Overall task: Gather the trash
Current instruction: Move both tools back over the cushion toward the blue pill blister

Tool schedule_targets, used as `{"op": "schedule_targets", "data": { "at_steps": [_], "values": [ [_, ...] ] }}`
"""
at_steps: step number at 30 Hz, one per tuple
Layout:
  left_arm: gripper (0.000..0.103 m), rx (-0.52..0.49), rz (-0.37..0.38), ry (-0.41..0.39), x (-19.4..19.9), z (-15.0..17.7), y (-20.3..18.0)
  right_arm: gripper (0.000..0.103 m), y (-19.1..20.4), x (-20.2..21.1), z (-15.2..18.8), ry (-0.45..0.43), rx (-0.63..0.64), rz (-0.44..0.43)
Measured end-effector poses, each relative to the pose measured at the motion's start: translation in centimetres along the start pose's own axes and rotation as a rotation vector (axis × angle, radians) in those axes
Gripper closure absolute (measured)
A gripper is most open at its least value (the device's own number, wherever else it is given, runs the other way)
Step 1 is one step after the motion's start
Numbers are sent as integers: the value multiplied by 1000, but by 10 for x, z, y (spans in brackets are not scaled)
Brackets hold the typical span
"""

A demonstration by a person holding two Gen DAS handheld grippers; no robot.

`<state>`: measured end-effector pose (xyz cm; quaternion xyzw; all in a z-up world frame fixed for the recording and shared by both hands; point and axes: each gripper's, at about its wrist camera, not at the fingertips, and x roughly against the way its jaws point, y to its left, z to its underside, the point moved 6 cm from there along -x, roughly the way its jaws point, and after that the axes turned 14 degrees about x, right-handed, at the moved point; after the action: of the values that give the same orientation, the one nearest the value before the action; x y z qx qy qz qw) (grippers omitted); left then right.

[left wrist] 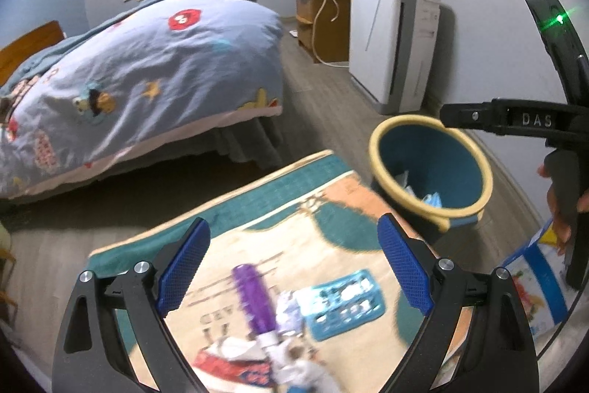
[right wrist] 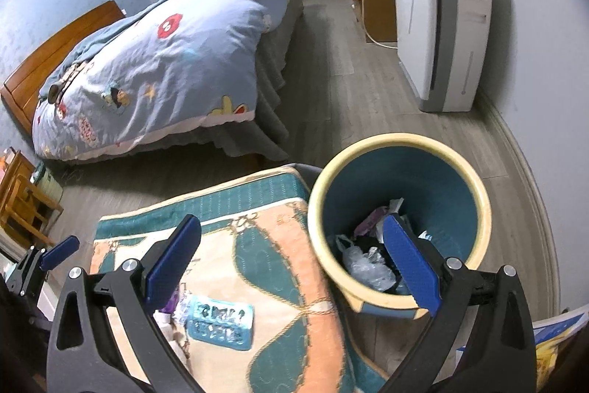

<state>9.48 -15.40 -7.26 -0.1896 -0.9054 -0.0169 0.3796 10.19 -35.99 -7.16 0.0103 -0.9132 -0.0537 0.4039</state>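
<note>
A teal bin with a yellow rim (left wrist: 430, 168) (right wrist: 399, 220) stands on the floor beside a patterned mat (left wrist: 331, 209) (right wrist: 265, 264). It holds crumpled plastic and paper trash (right wrist: 368, 264). On the mat lie a purple tube (left wrist: 254, 297), a teal blister pack (left wrist: 342, 304) (right wrist: 221, 323) and crumpled wrappers (left wrist: 235, 356). My left gripper (left wrist: 294, 267) is open and empty above the tube and pack. My right gripper (right wrist: 294, 264) is open and empty, its right finger over the bin's mouth; its body shows at the right edge of the left wrist view (left wrist: 515, 120).
A bed with a blue quilt (left wrist: 147, 80) (right wrist: 154, 61) stands behind the mat. A white air purifier (left wrist: 390, 39) (right wrist: 441, 24) and a wooden cabinet (left wrist: 320, 21) line the right wall. A colourful box (left wrist: 533, 286) lies at the right. Wooden furniture (right wrist: 22, 201) stands at the left.
</note>
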Motion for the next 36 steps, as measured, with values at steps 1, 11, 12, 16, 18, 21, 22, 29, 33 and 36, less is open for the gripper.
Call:
{"op": "schedule_targets", "data": {
  "at_steps": [1, 11, 12, 16, 18, 21, 22, 29, 33, 36],
  "values": [
    [11, 2, -6, 2, 2, 3, 6, 6, 7, -1, 1, 4, 16, -3],
    [11, 29, -80, 16, 33, 33, 72, 6, 69, -3, 12, 32, 120, -40],
    [11, 39, -86, 18, 37, 35, 77, 6, 75, -3, 15, 35, 116, -53],
    [11, 92, -134, 42, 53, 50, 105, 6, 93, -6, 25, 58, 73, -101],
    [11, 123, -166, 41, 63, 58, 113, 6, 98, -9, 32, 82, 48, -115],
    [10, 205, -153, 76, 67, 68, 122, 6, 101, -16, 41, 122, 35, -112],
    [10, 211, -144, 82, 66, 69, 123, 6, 101, -19, 43, 136, 37, -105],
    [10, 177, -176, 128, 48, 76, 127, 6, 105, -47, 70, 286, 132, -78],
    [10, 199, -168, 149, 39, 76, 128, 6, 107, -64, 83, 348, 249, -84],
    [10, 228, -165, 179, 32, 78, 131, 6, 118, -72, 90, 363, 371, -126]
  ]
}}
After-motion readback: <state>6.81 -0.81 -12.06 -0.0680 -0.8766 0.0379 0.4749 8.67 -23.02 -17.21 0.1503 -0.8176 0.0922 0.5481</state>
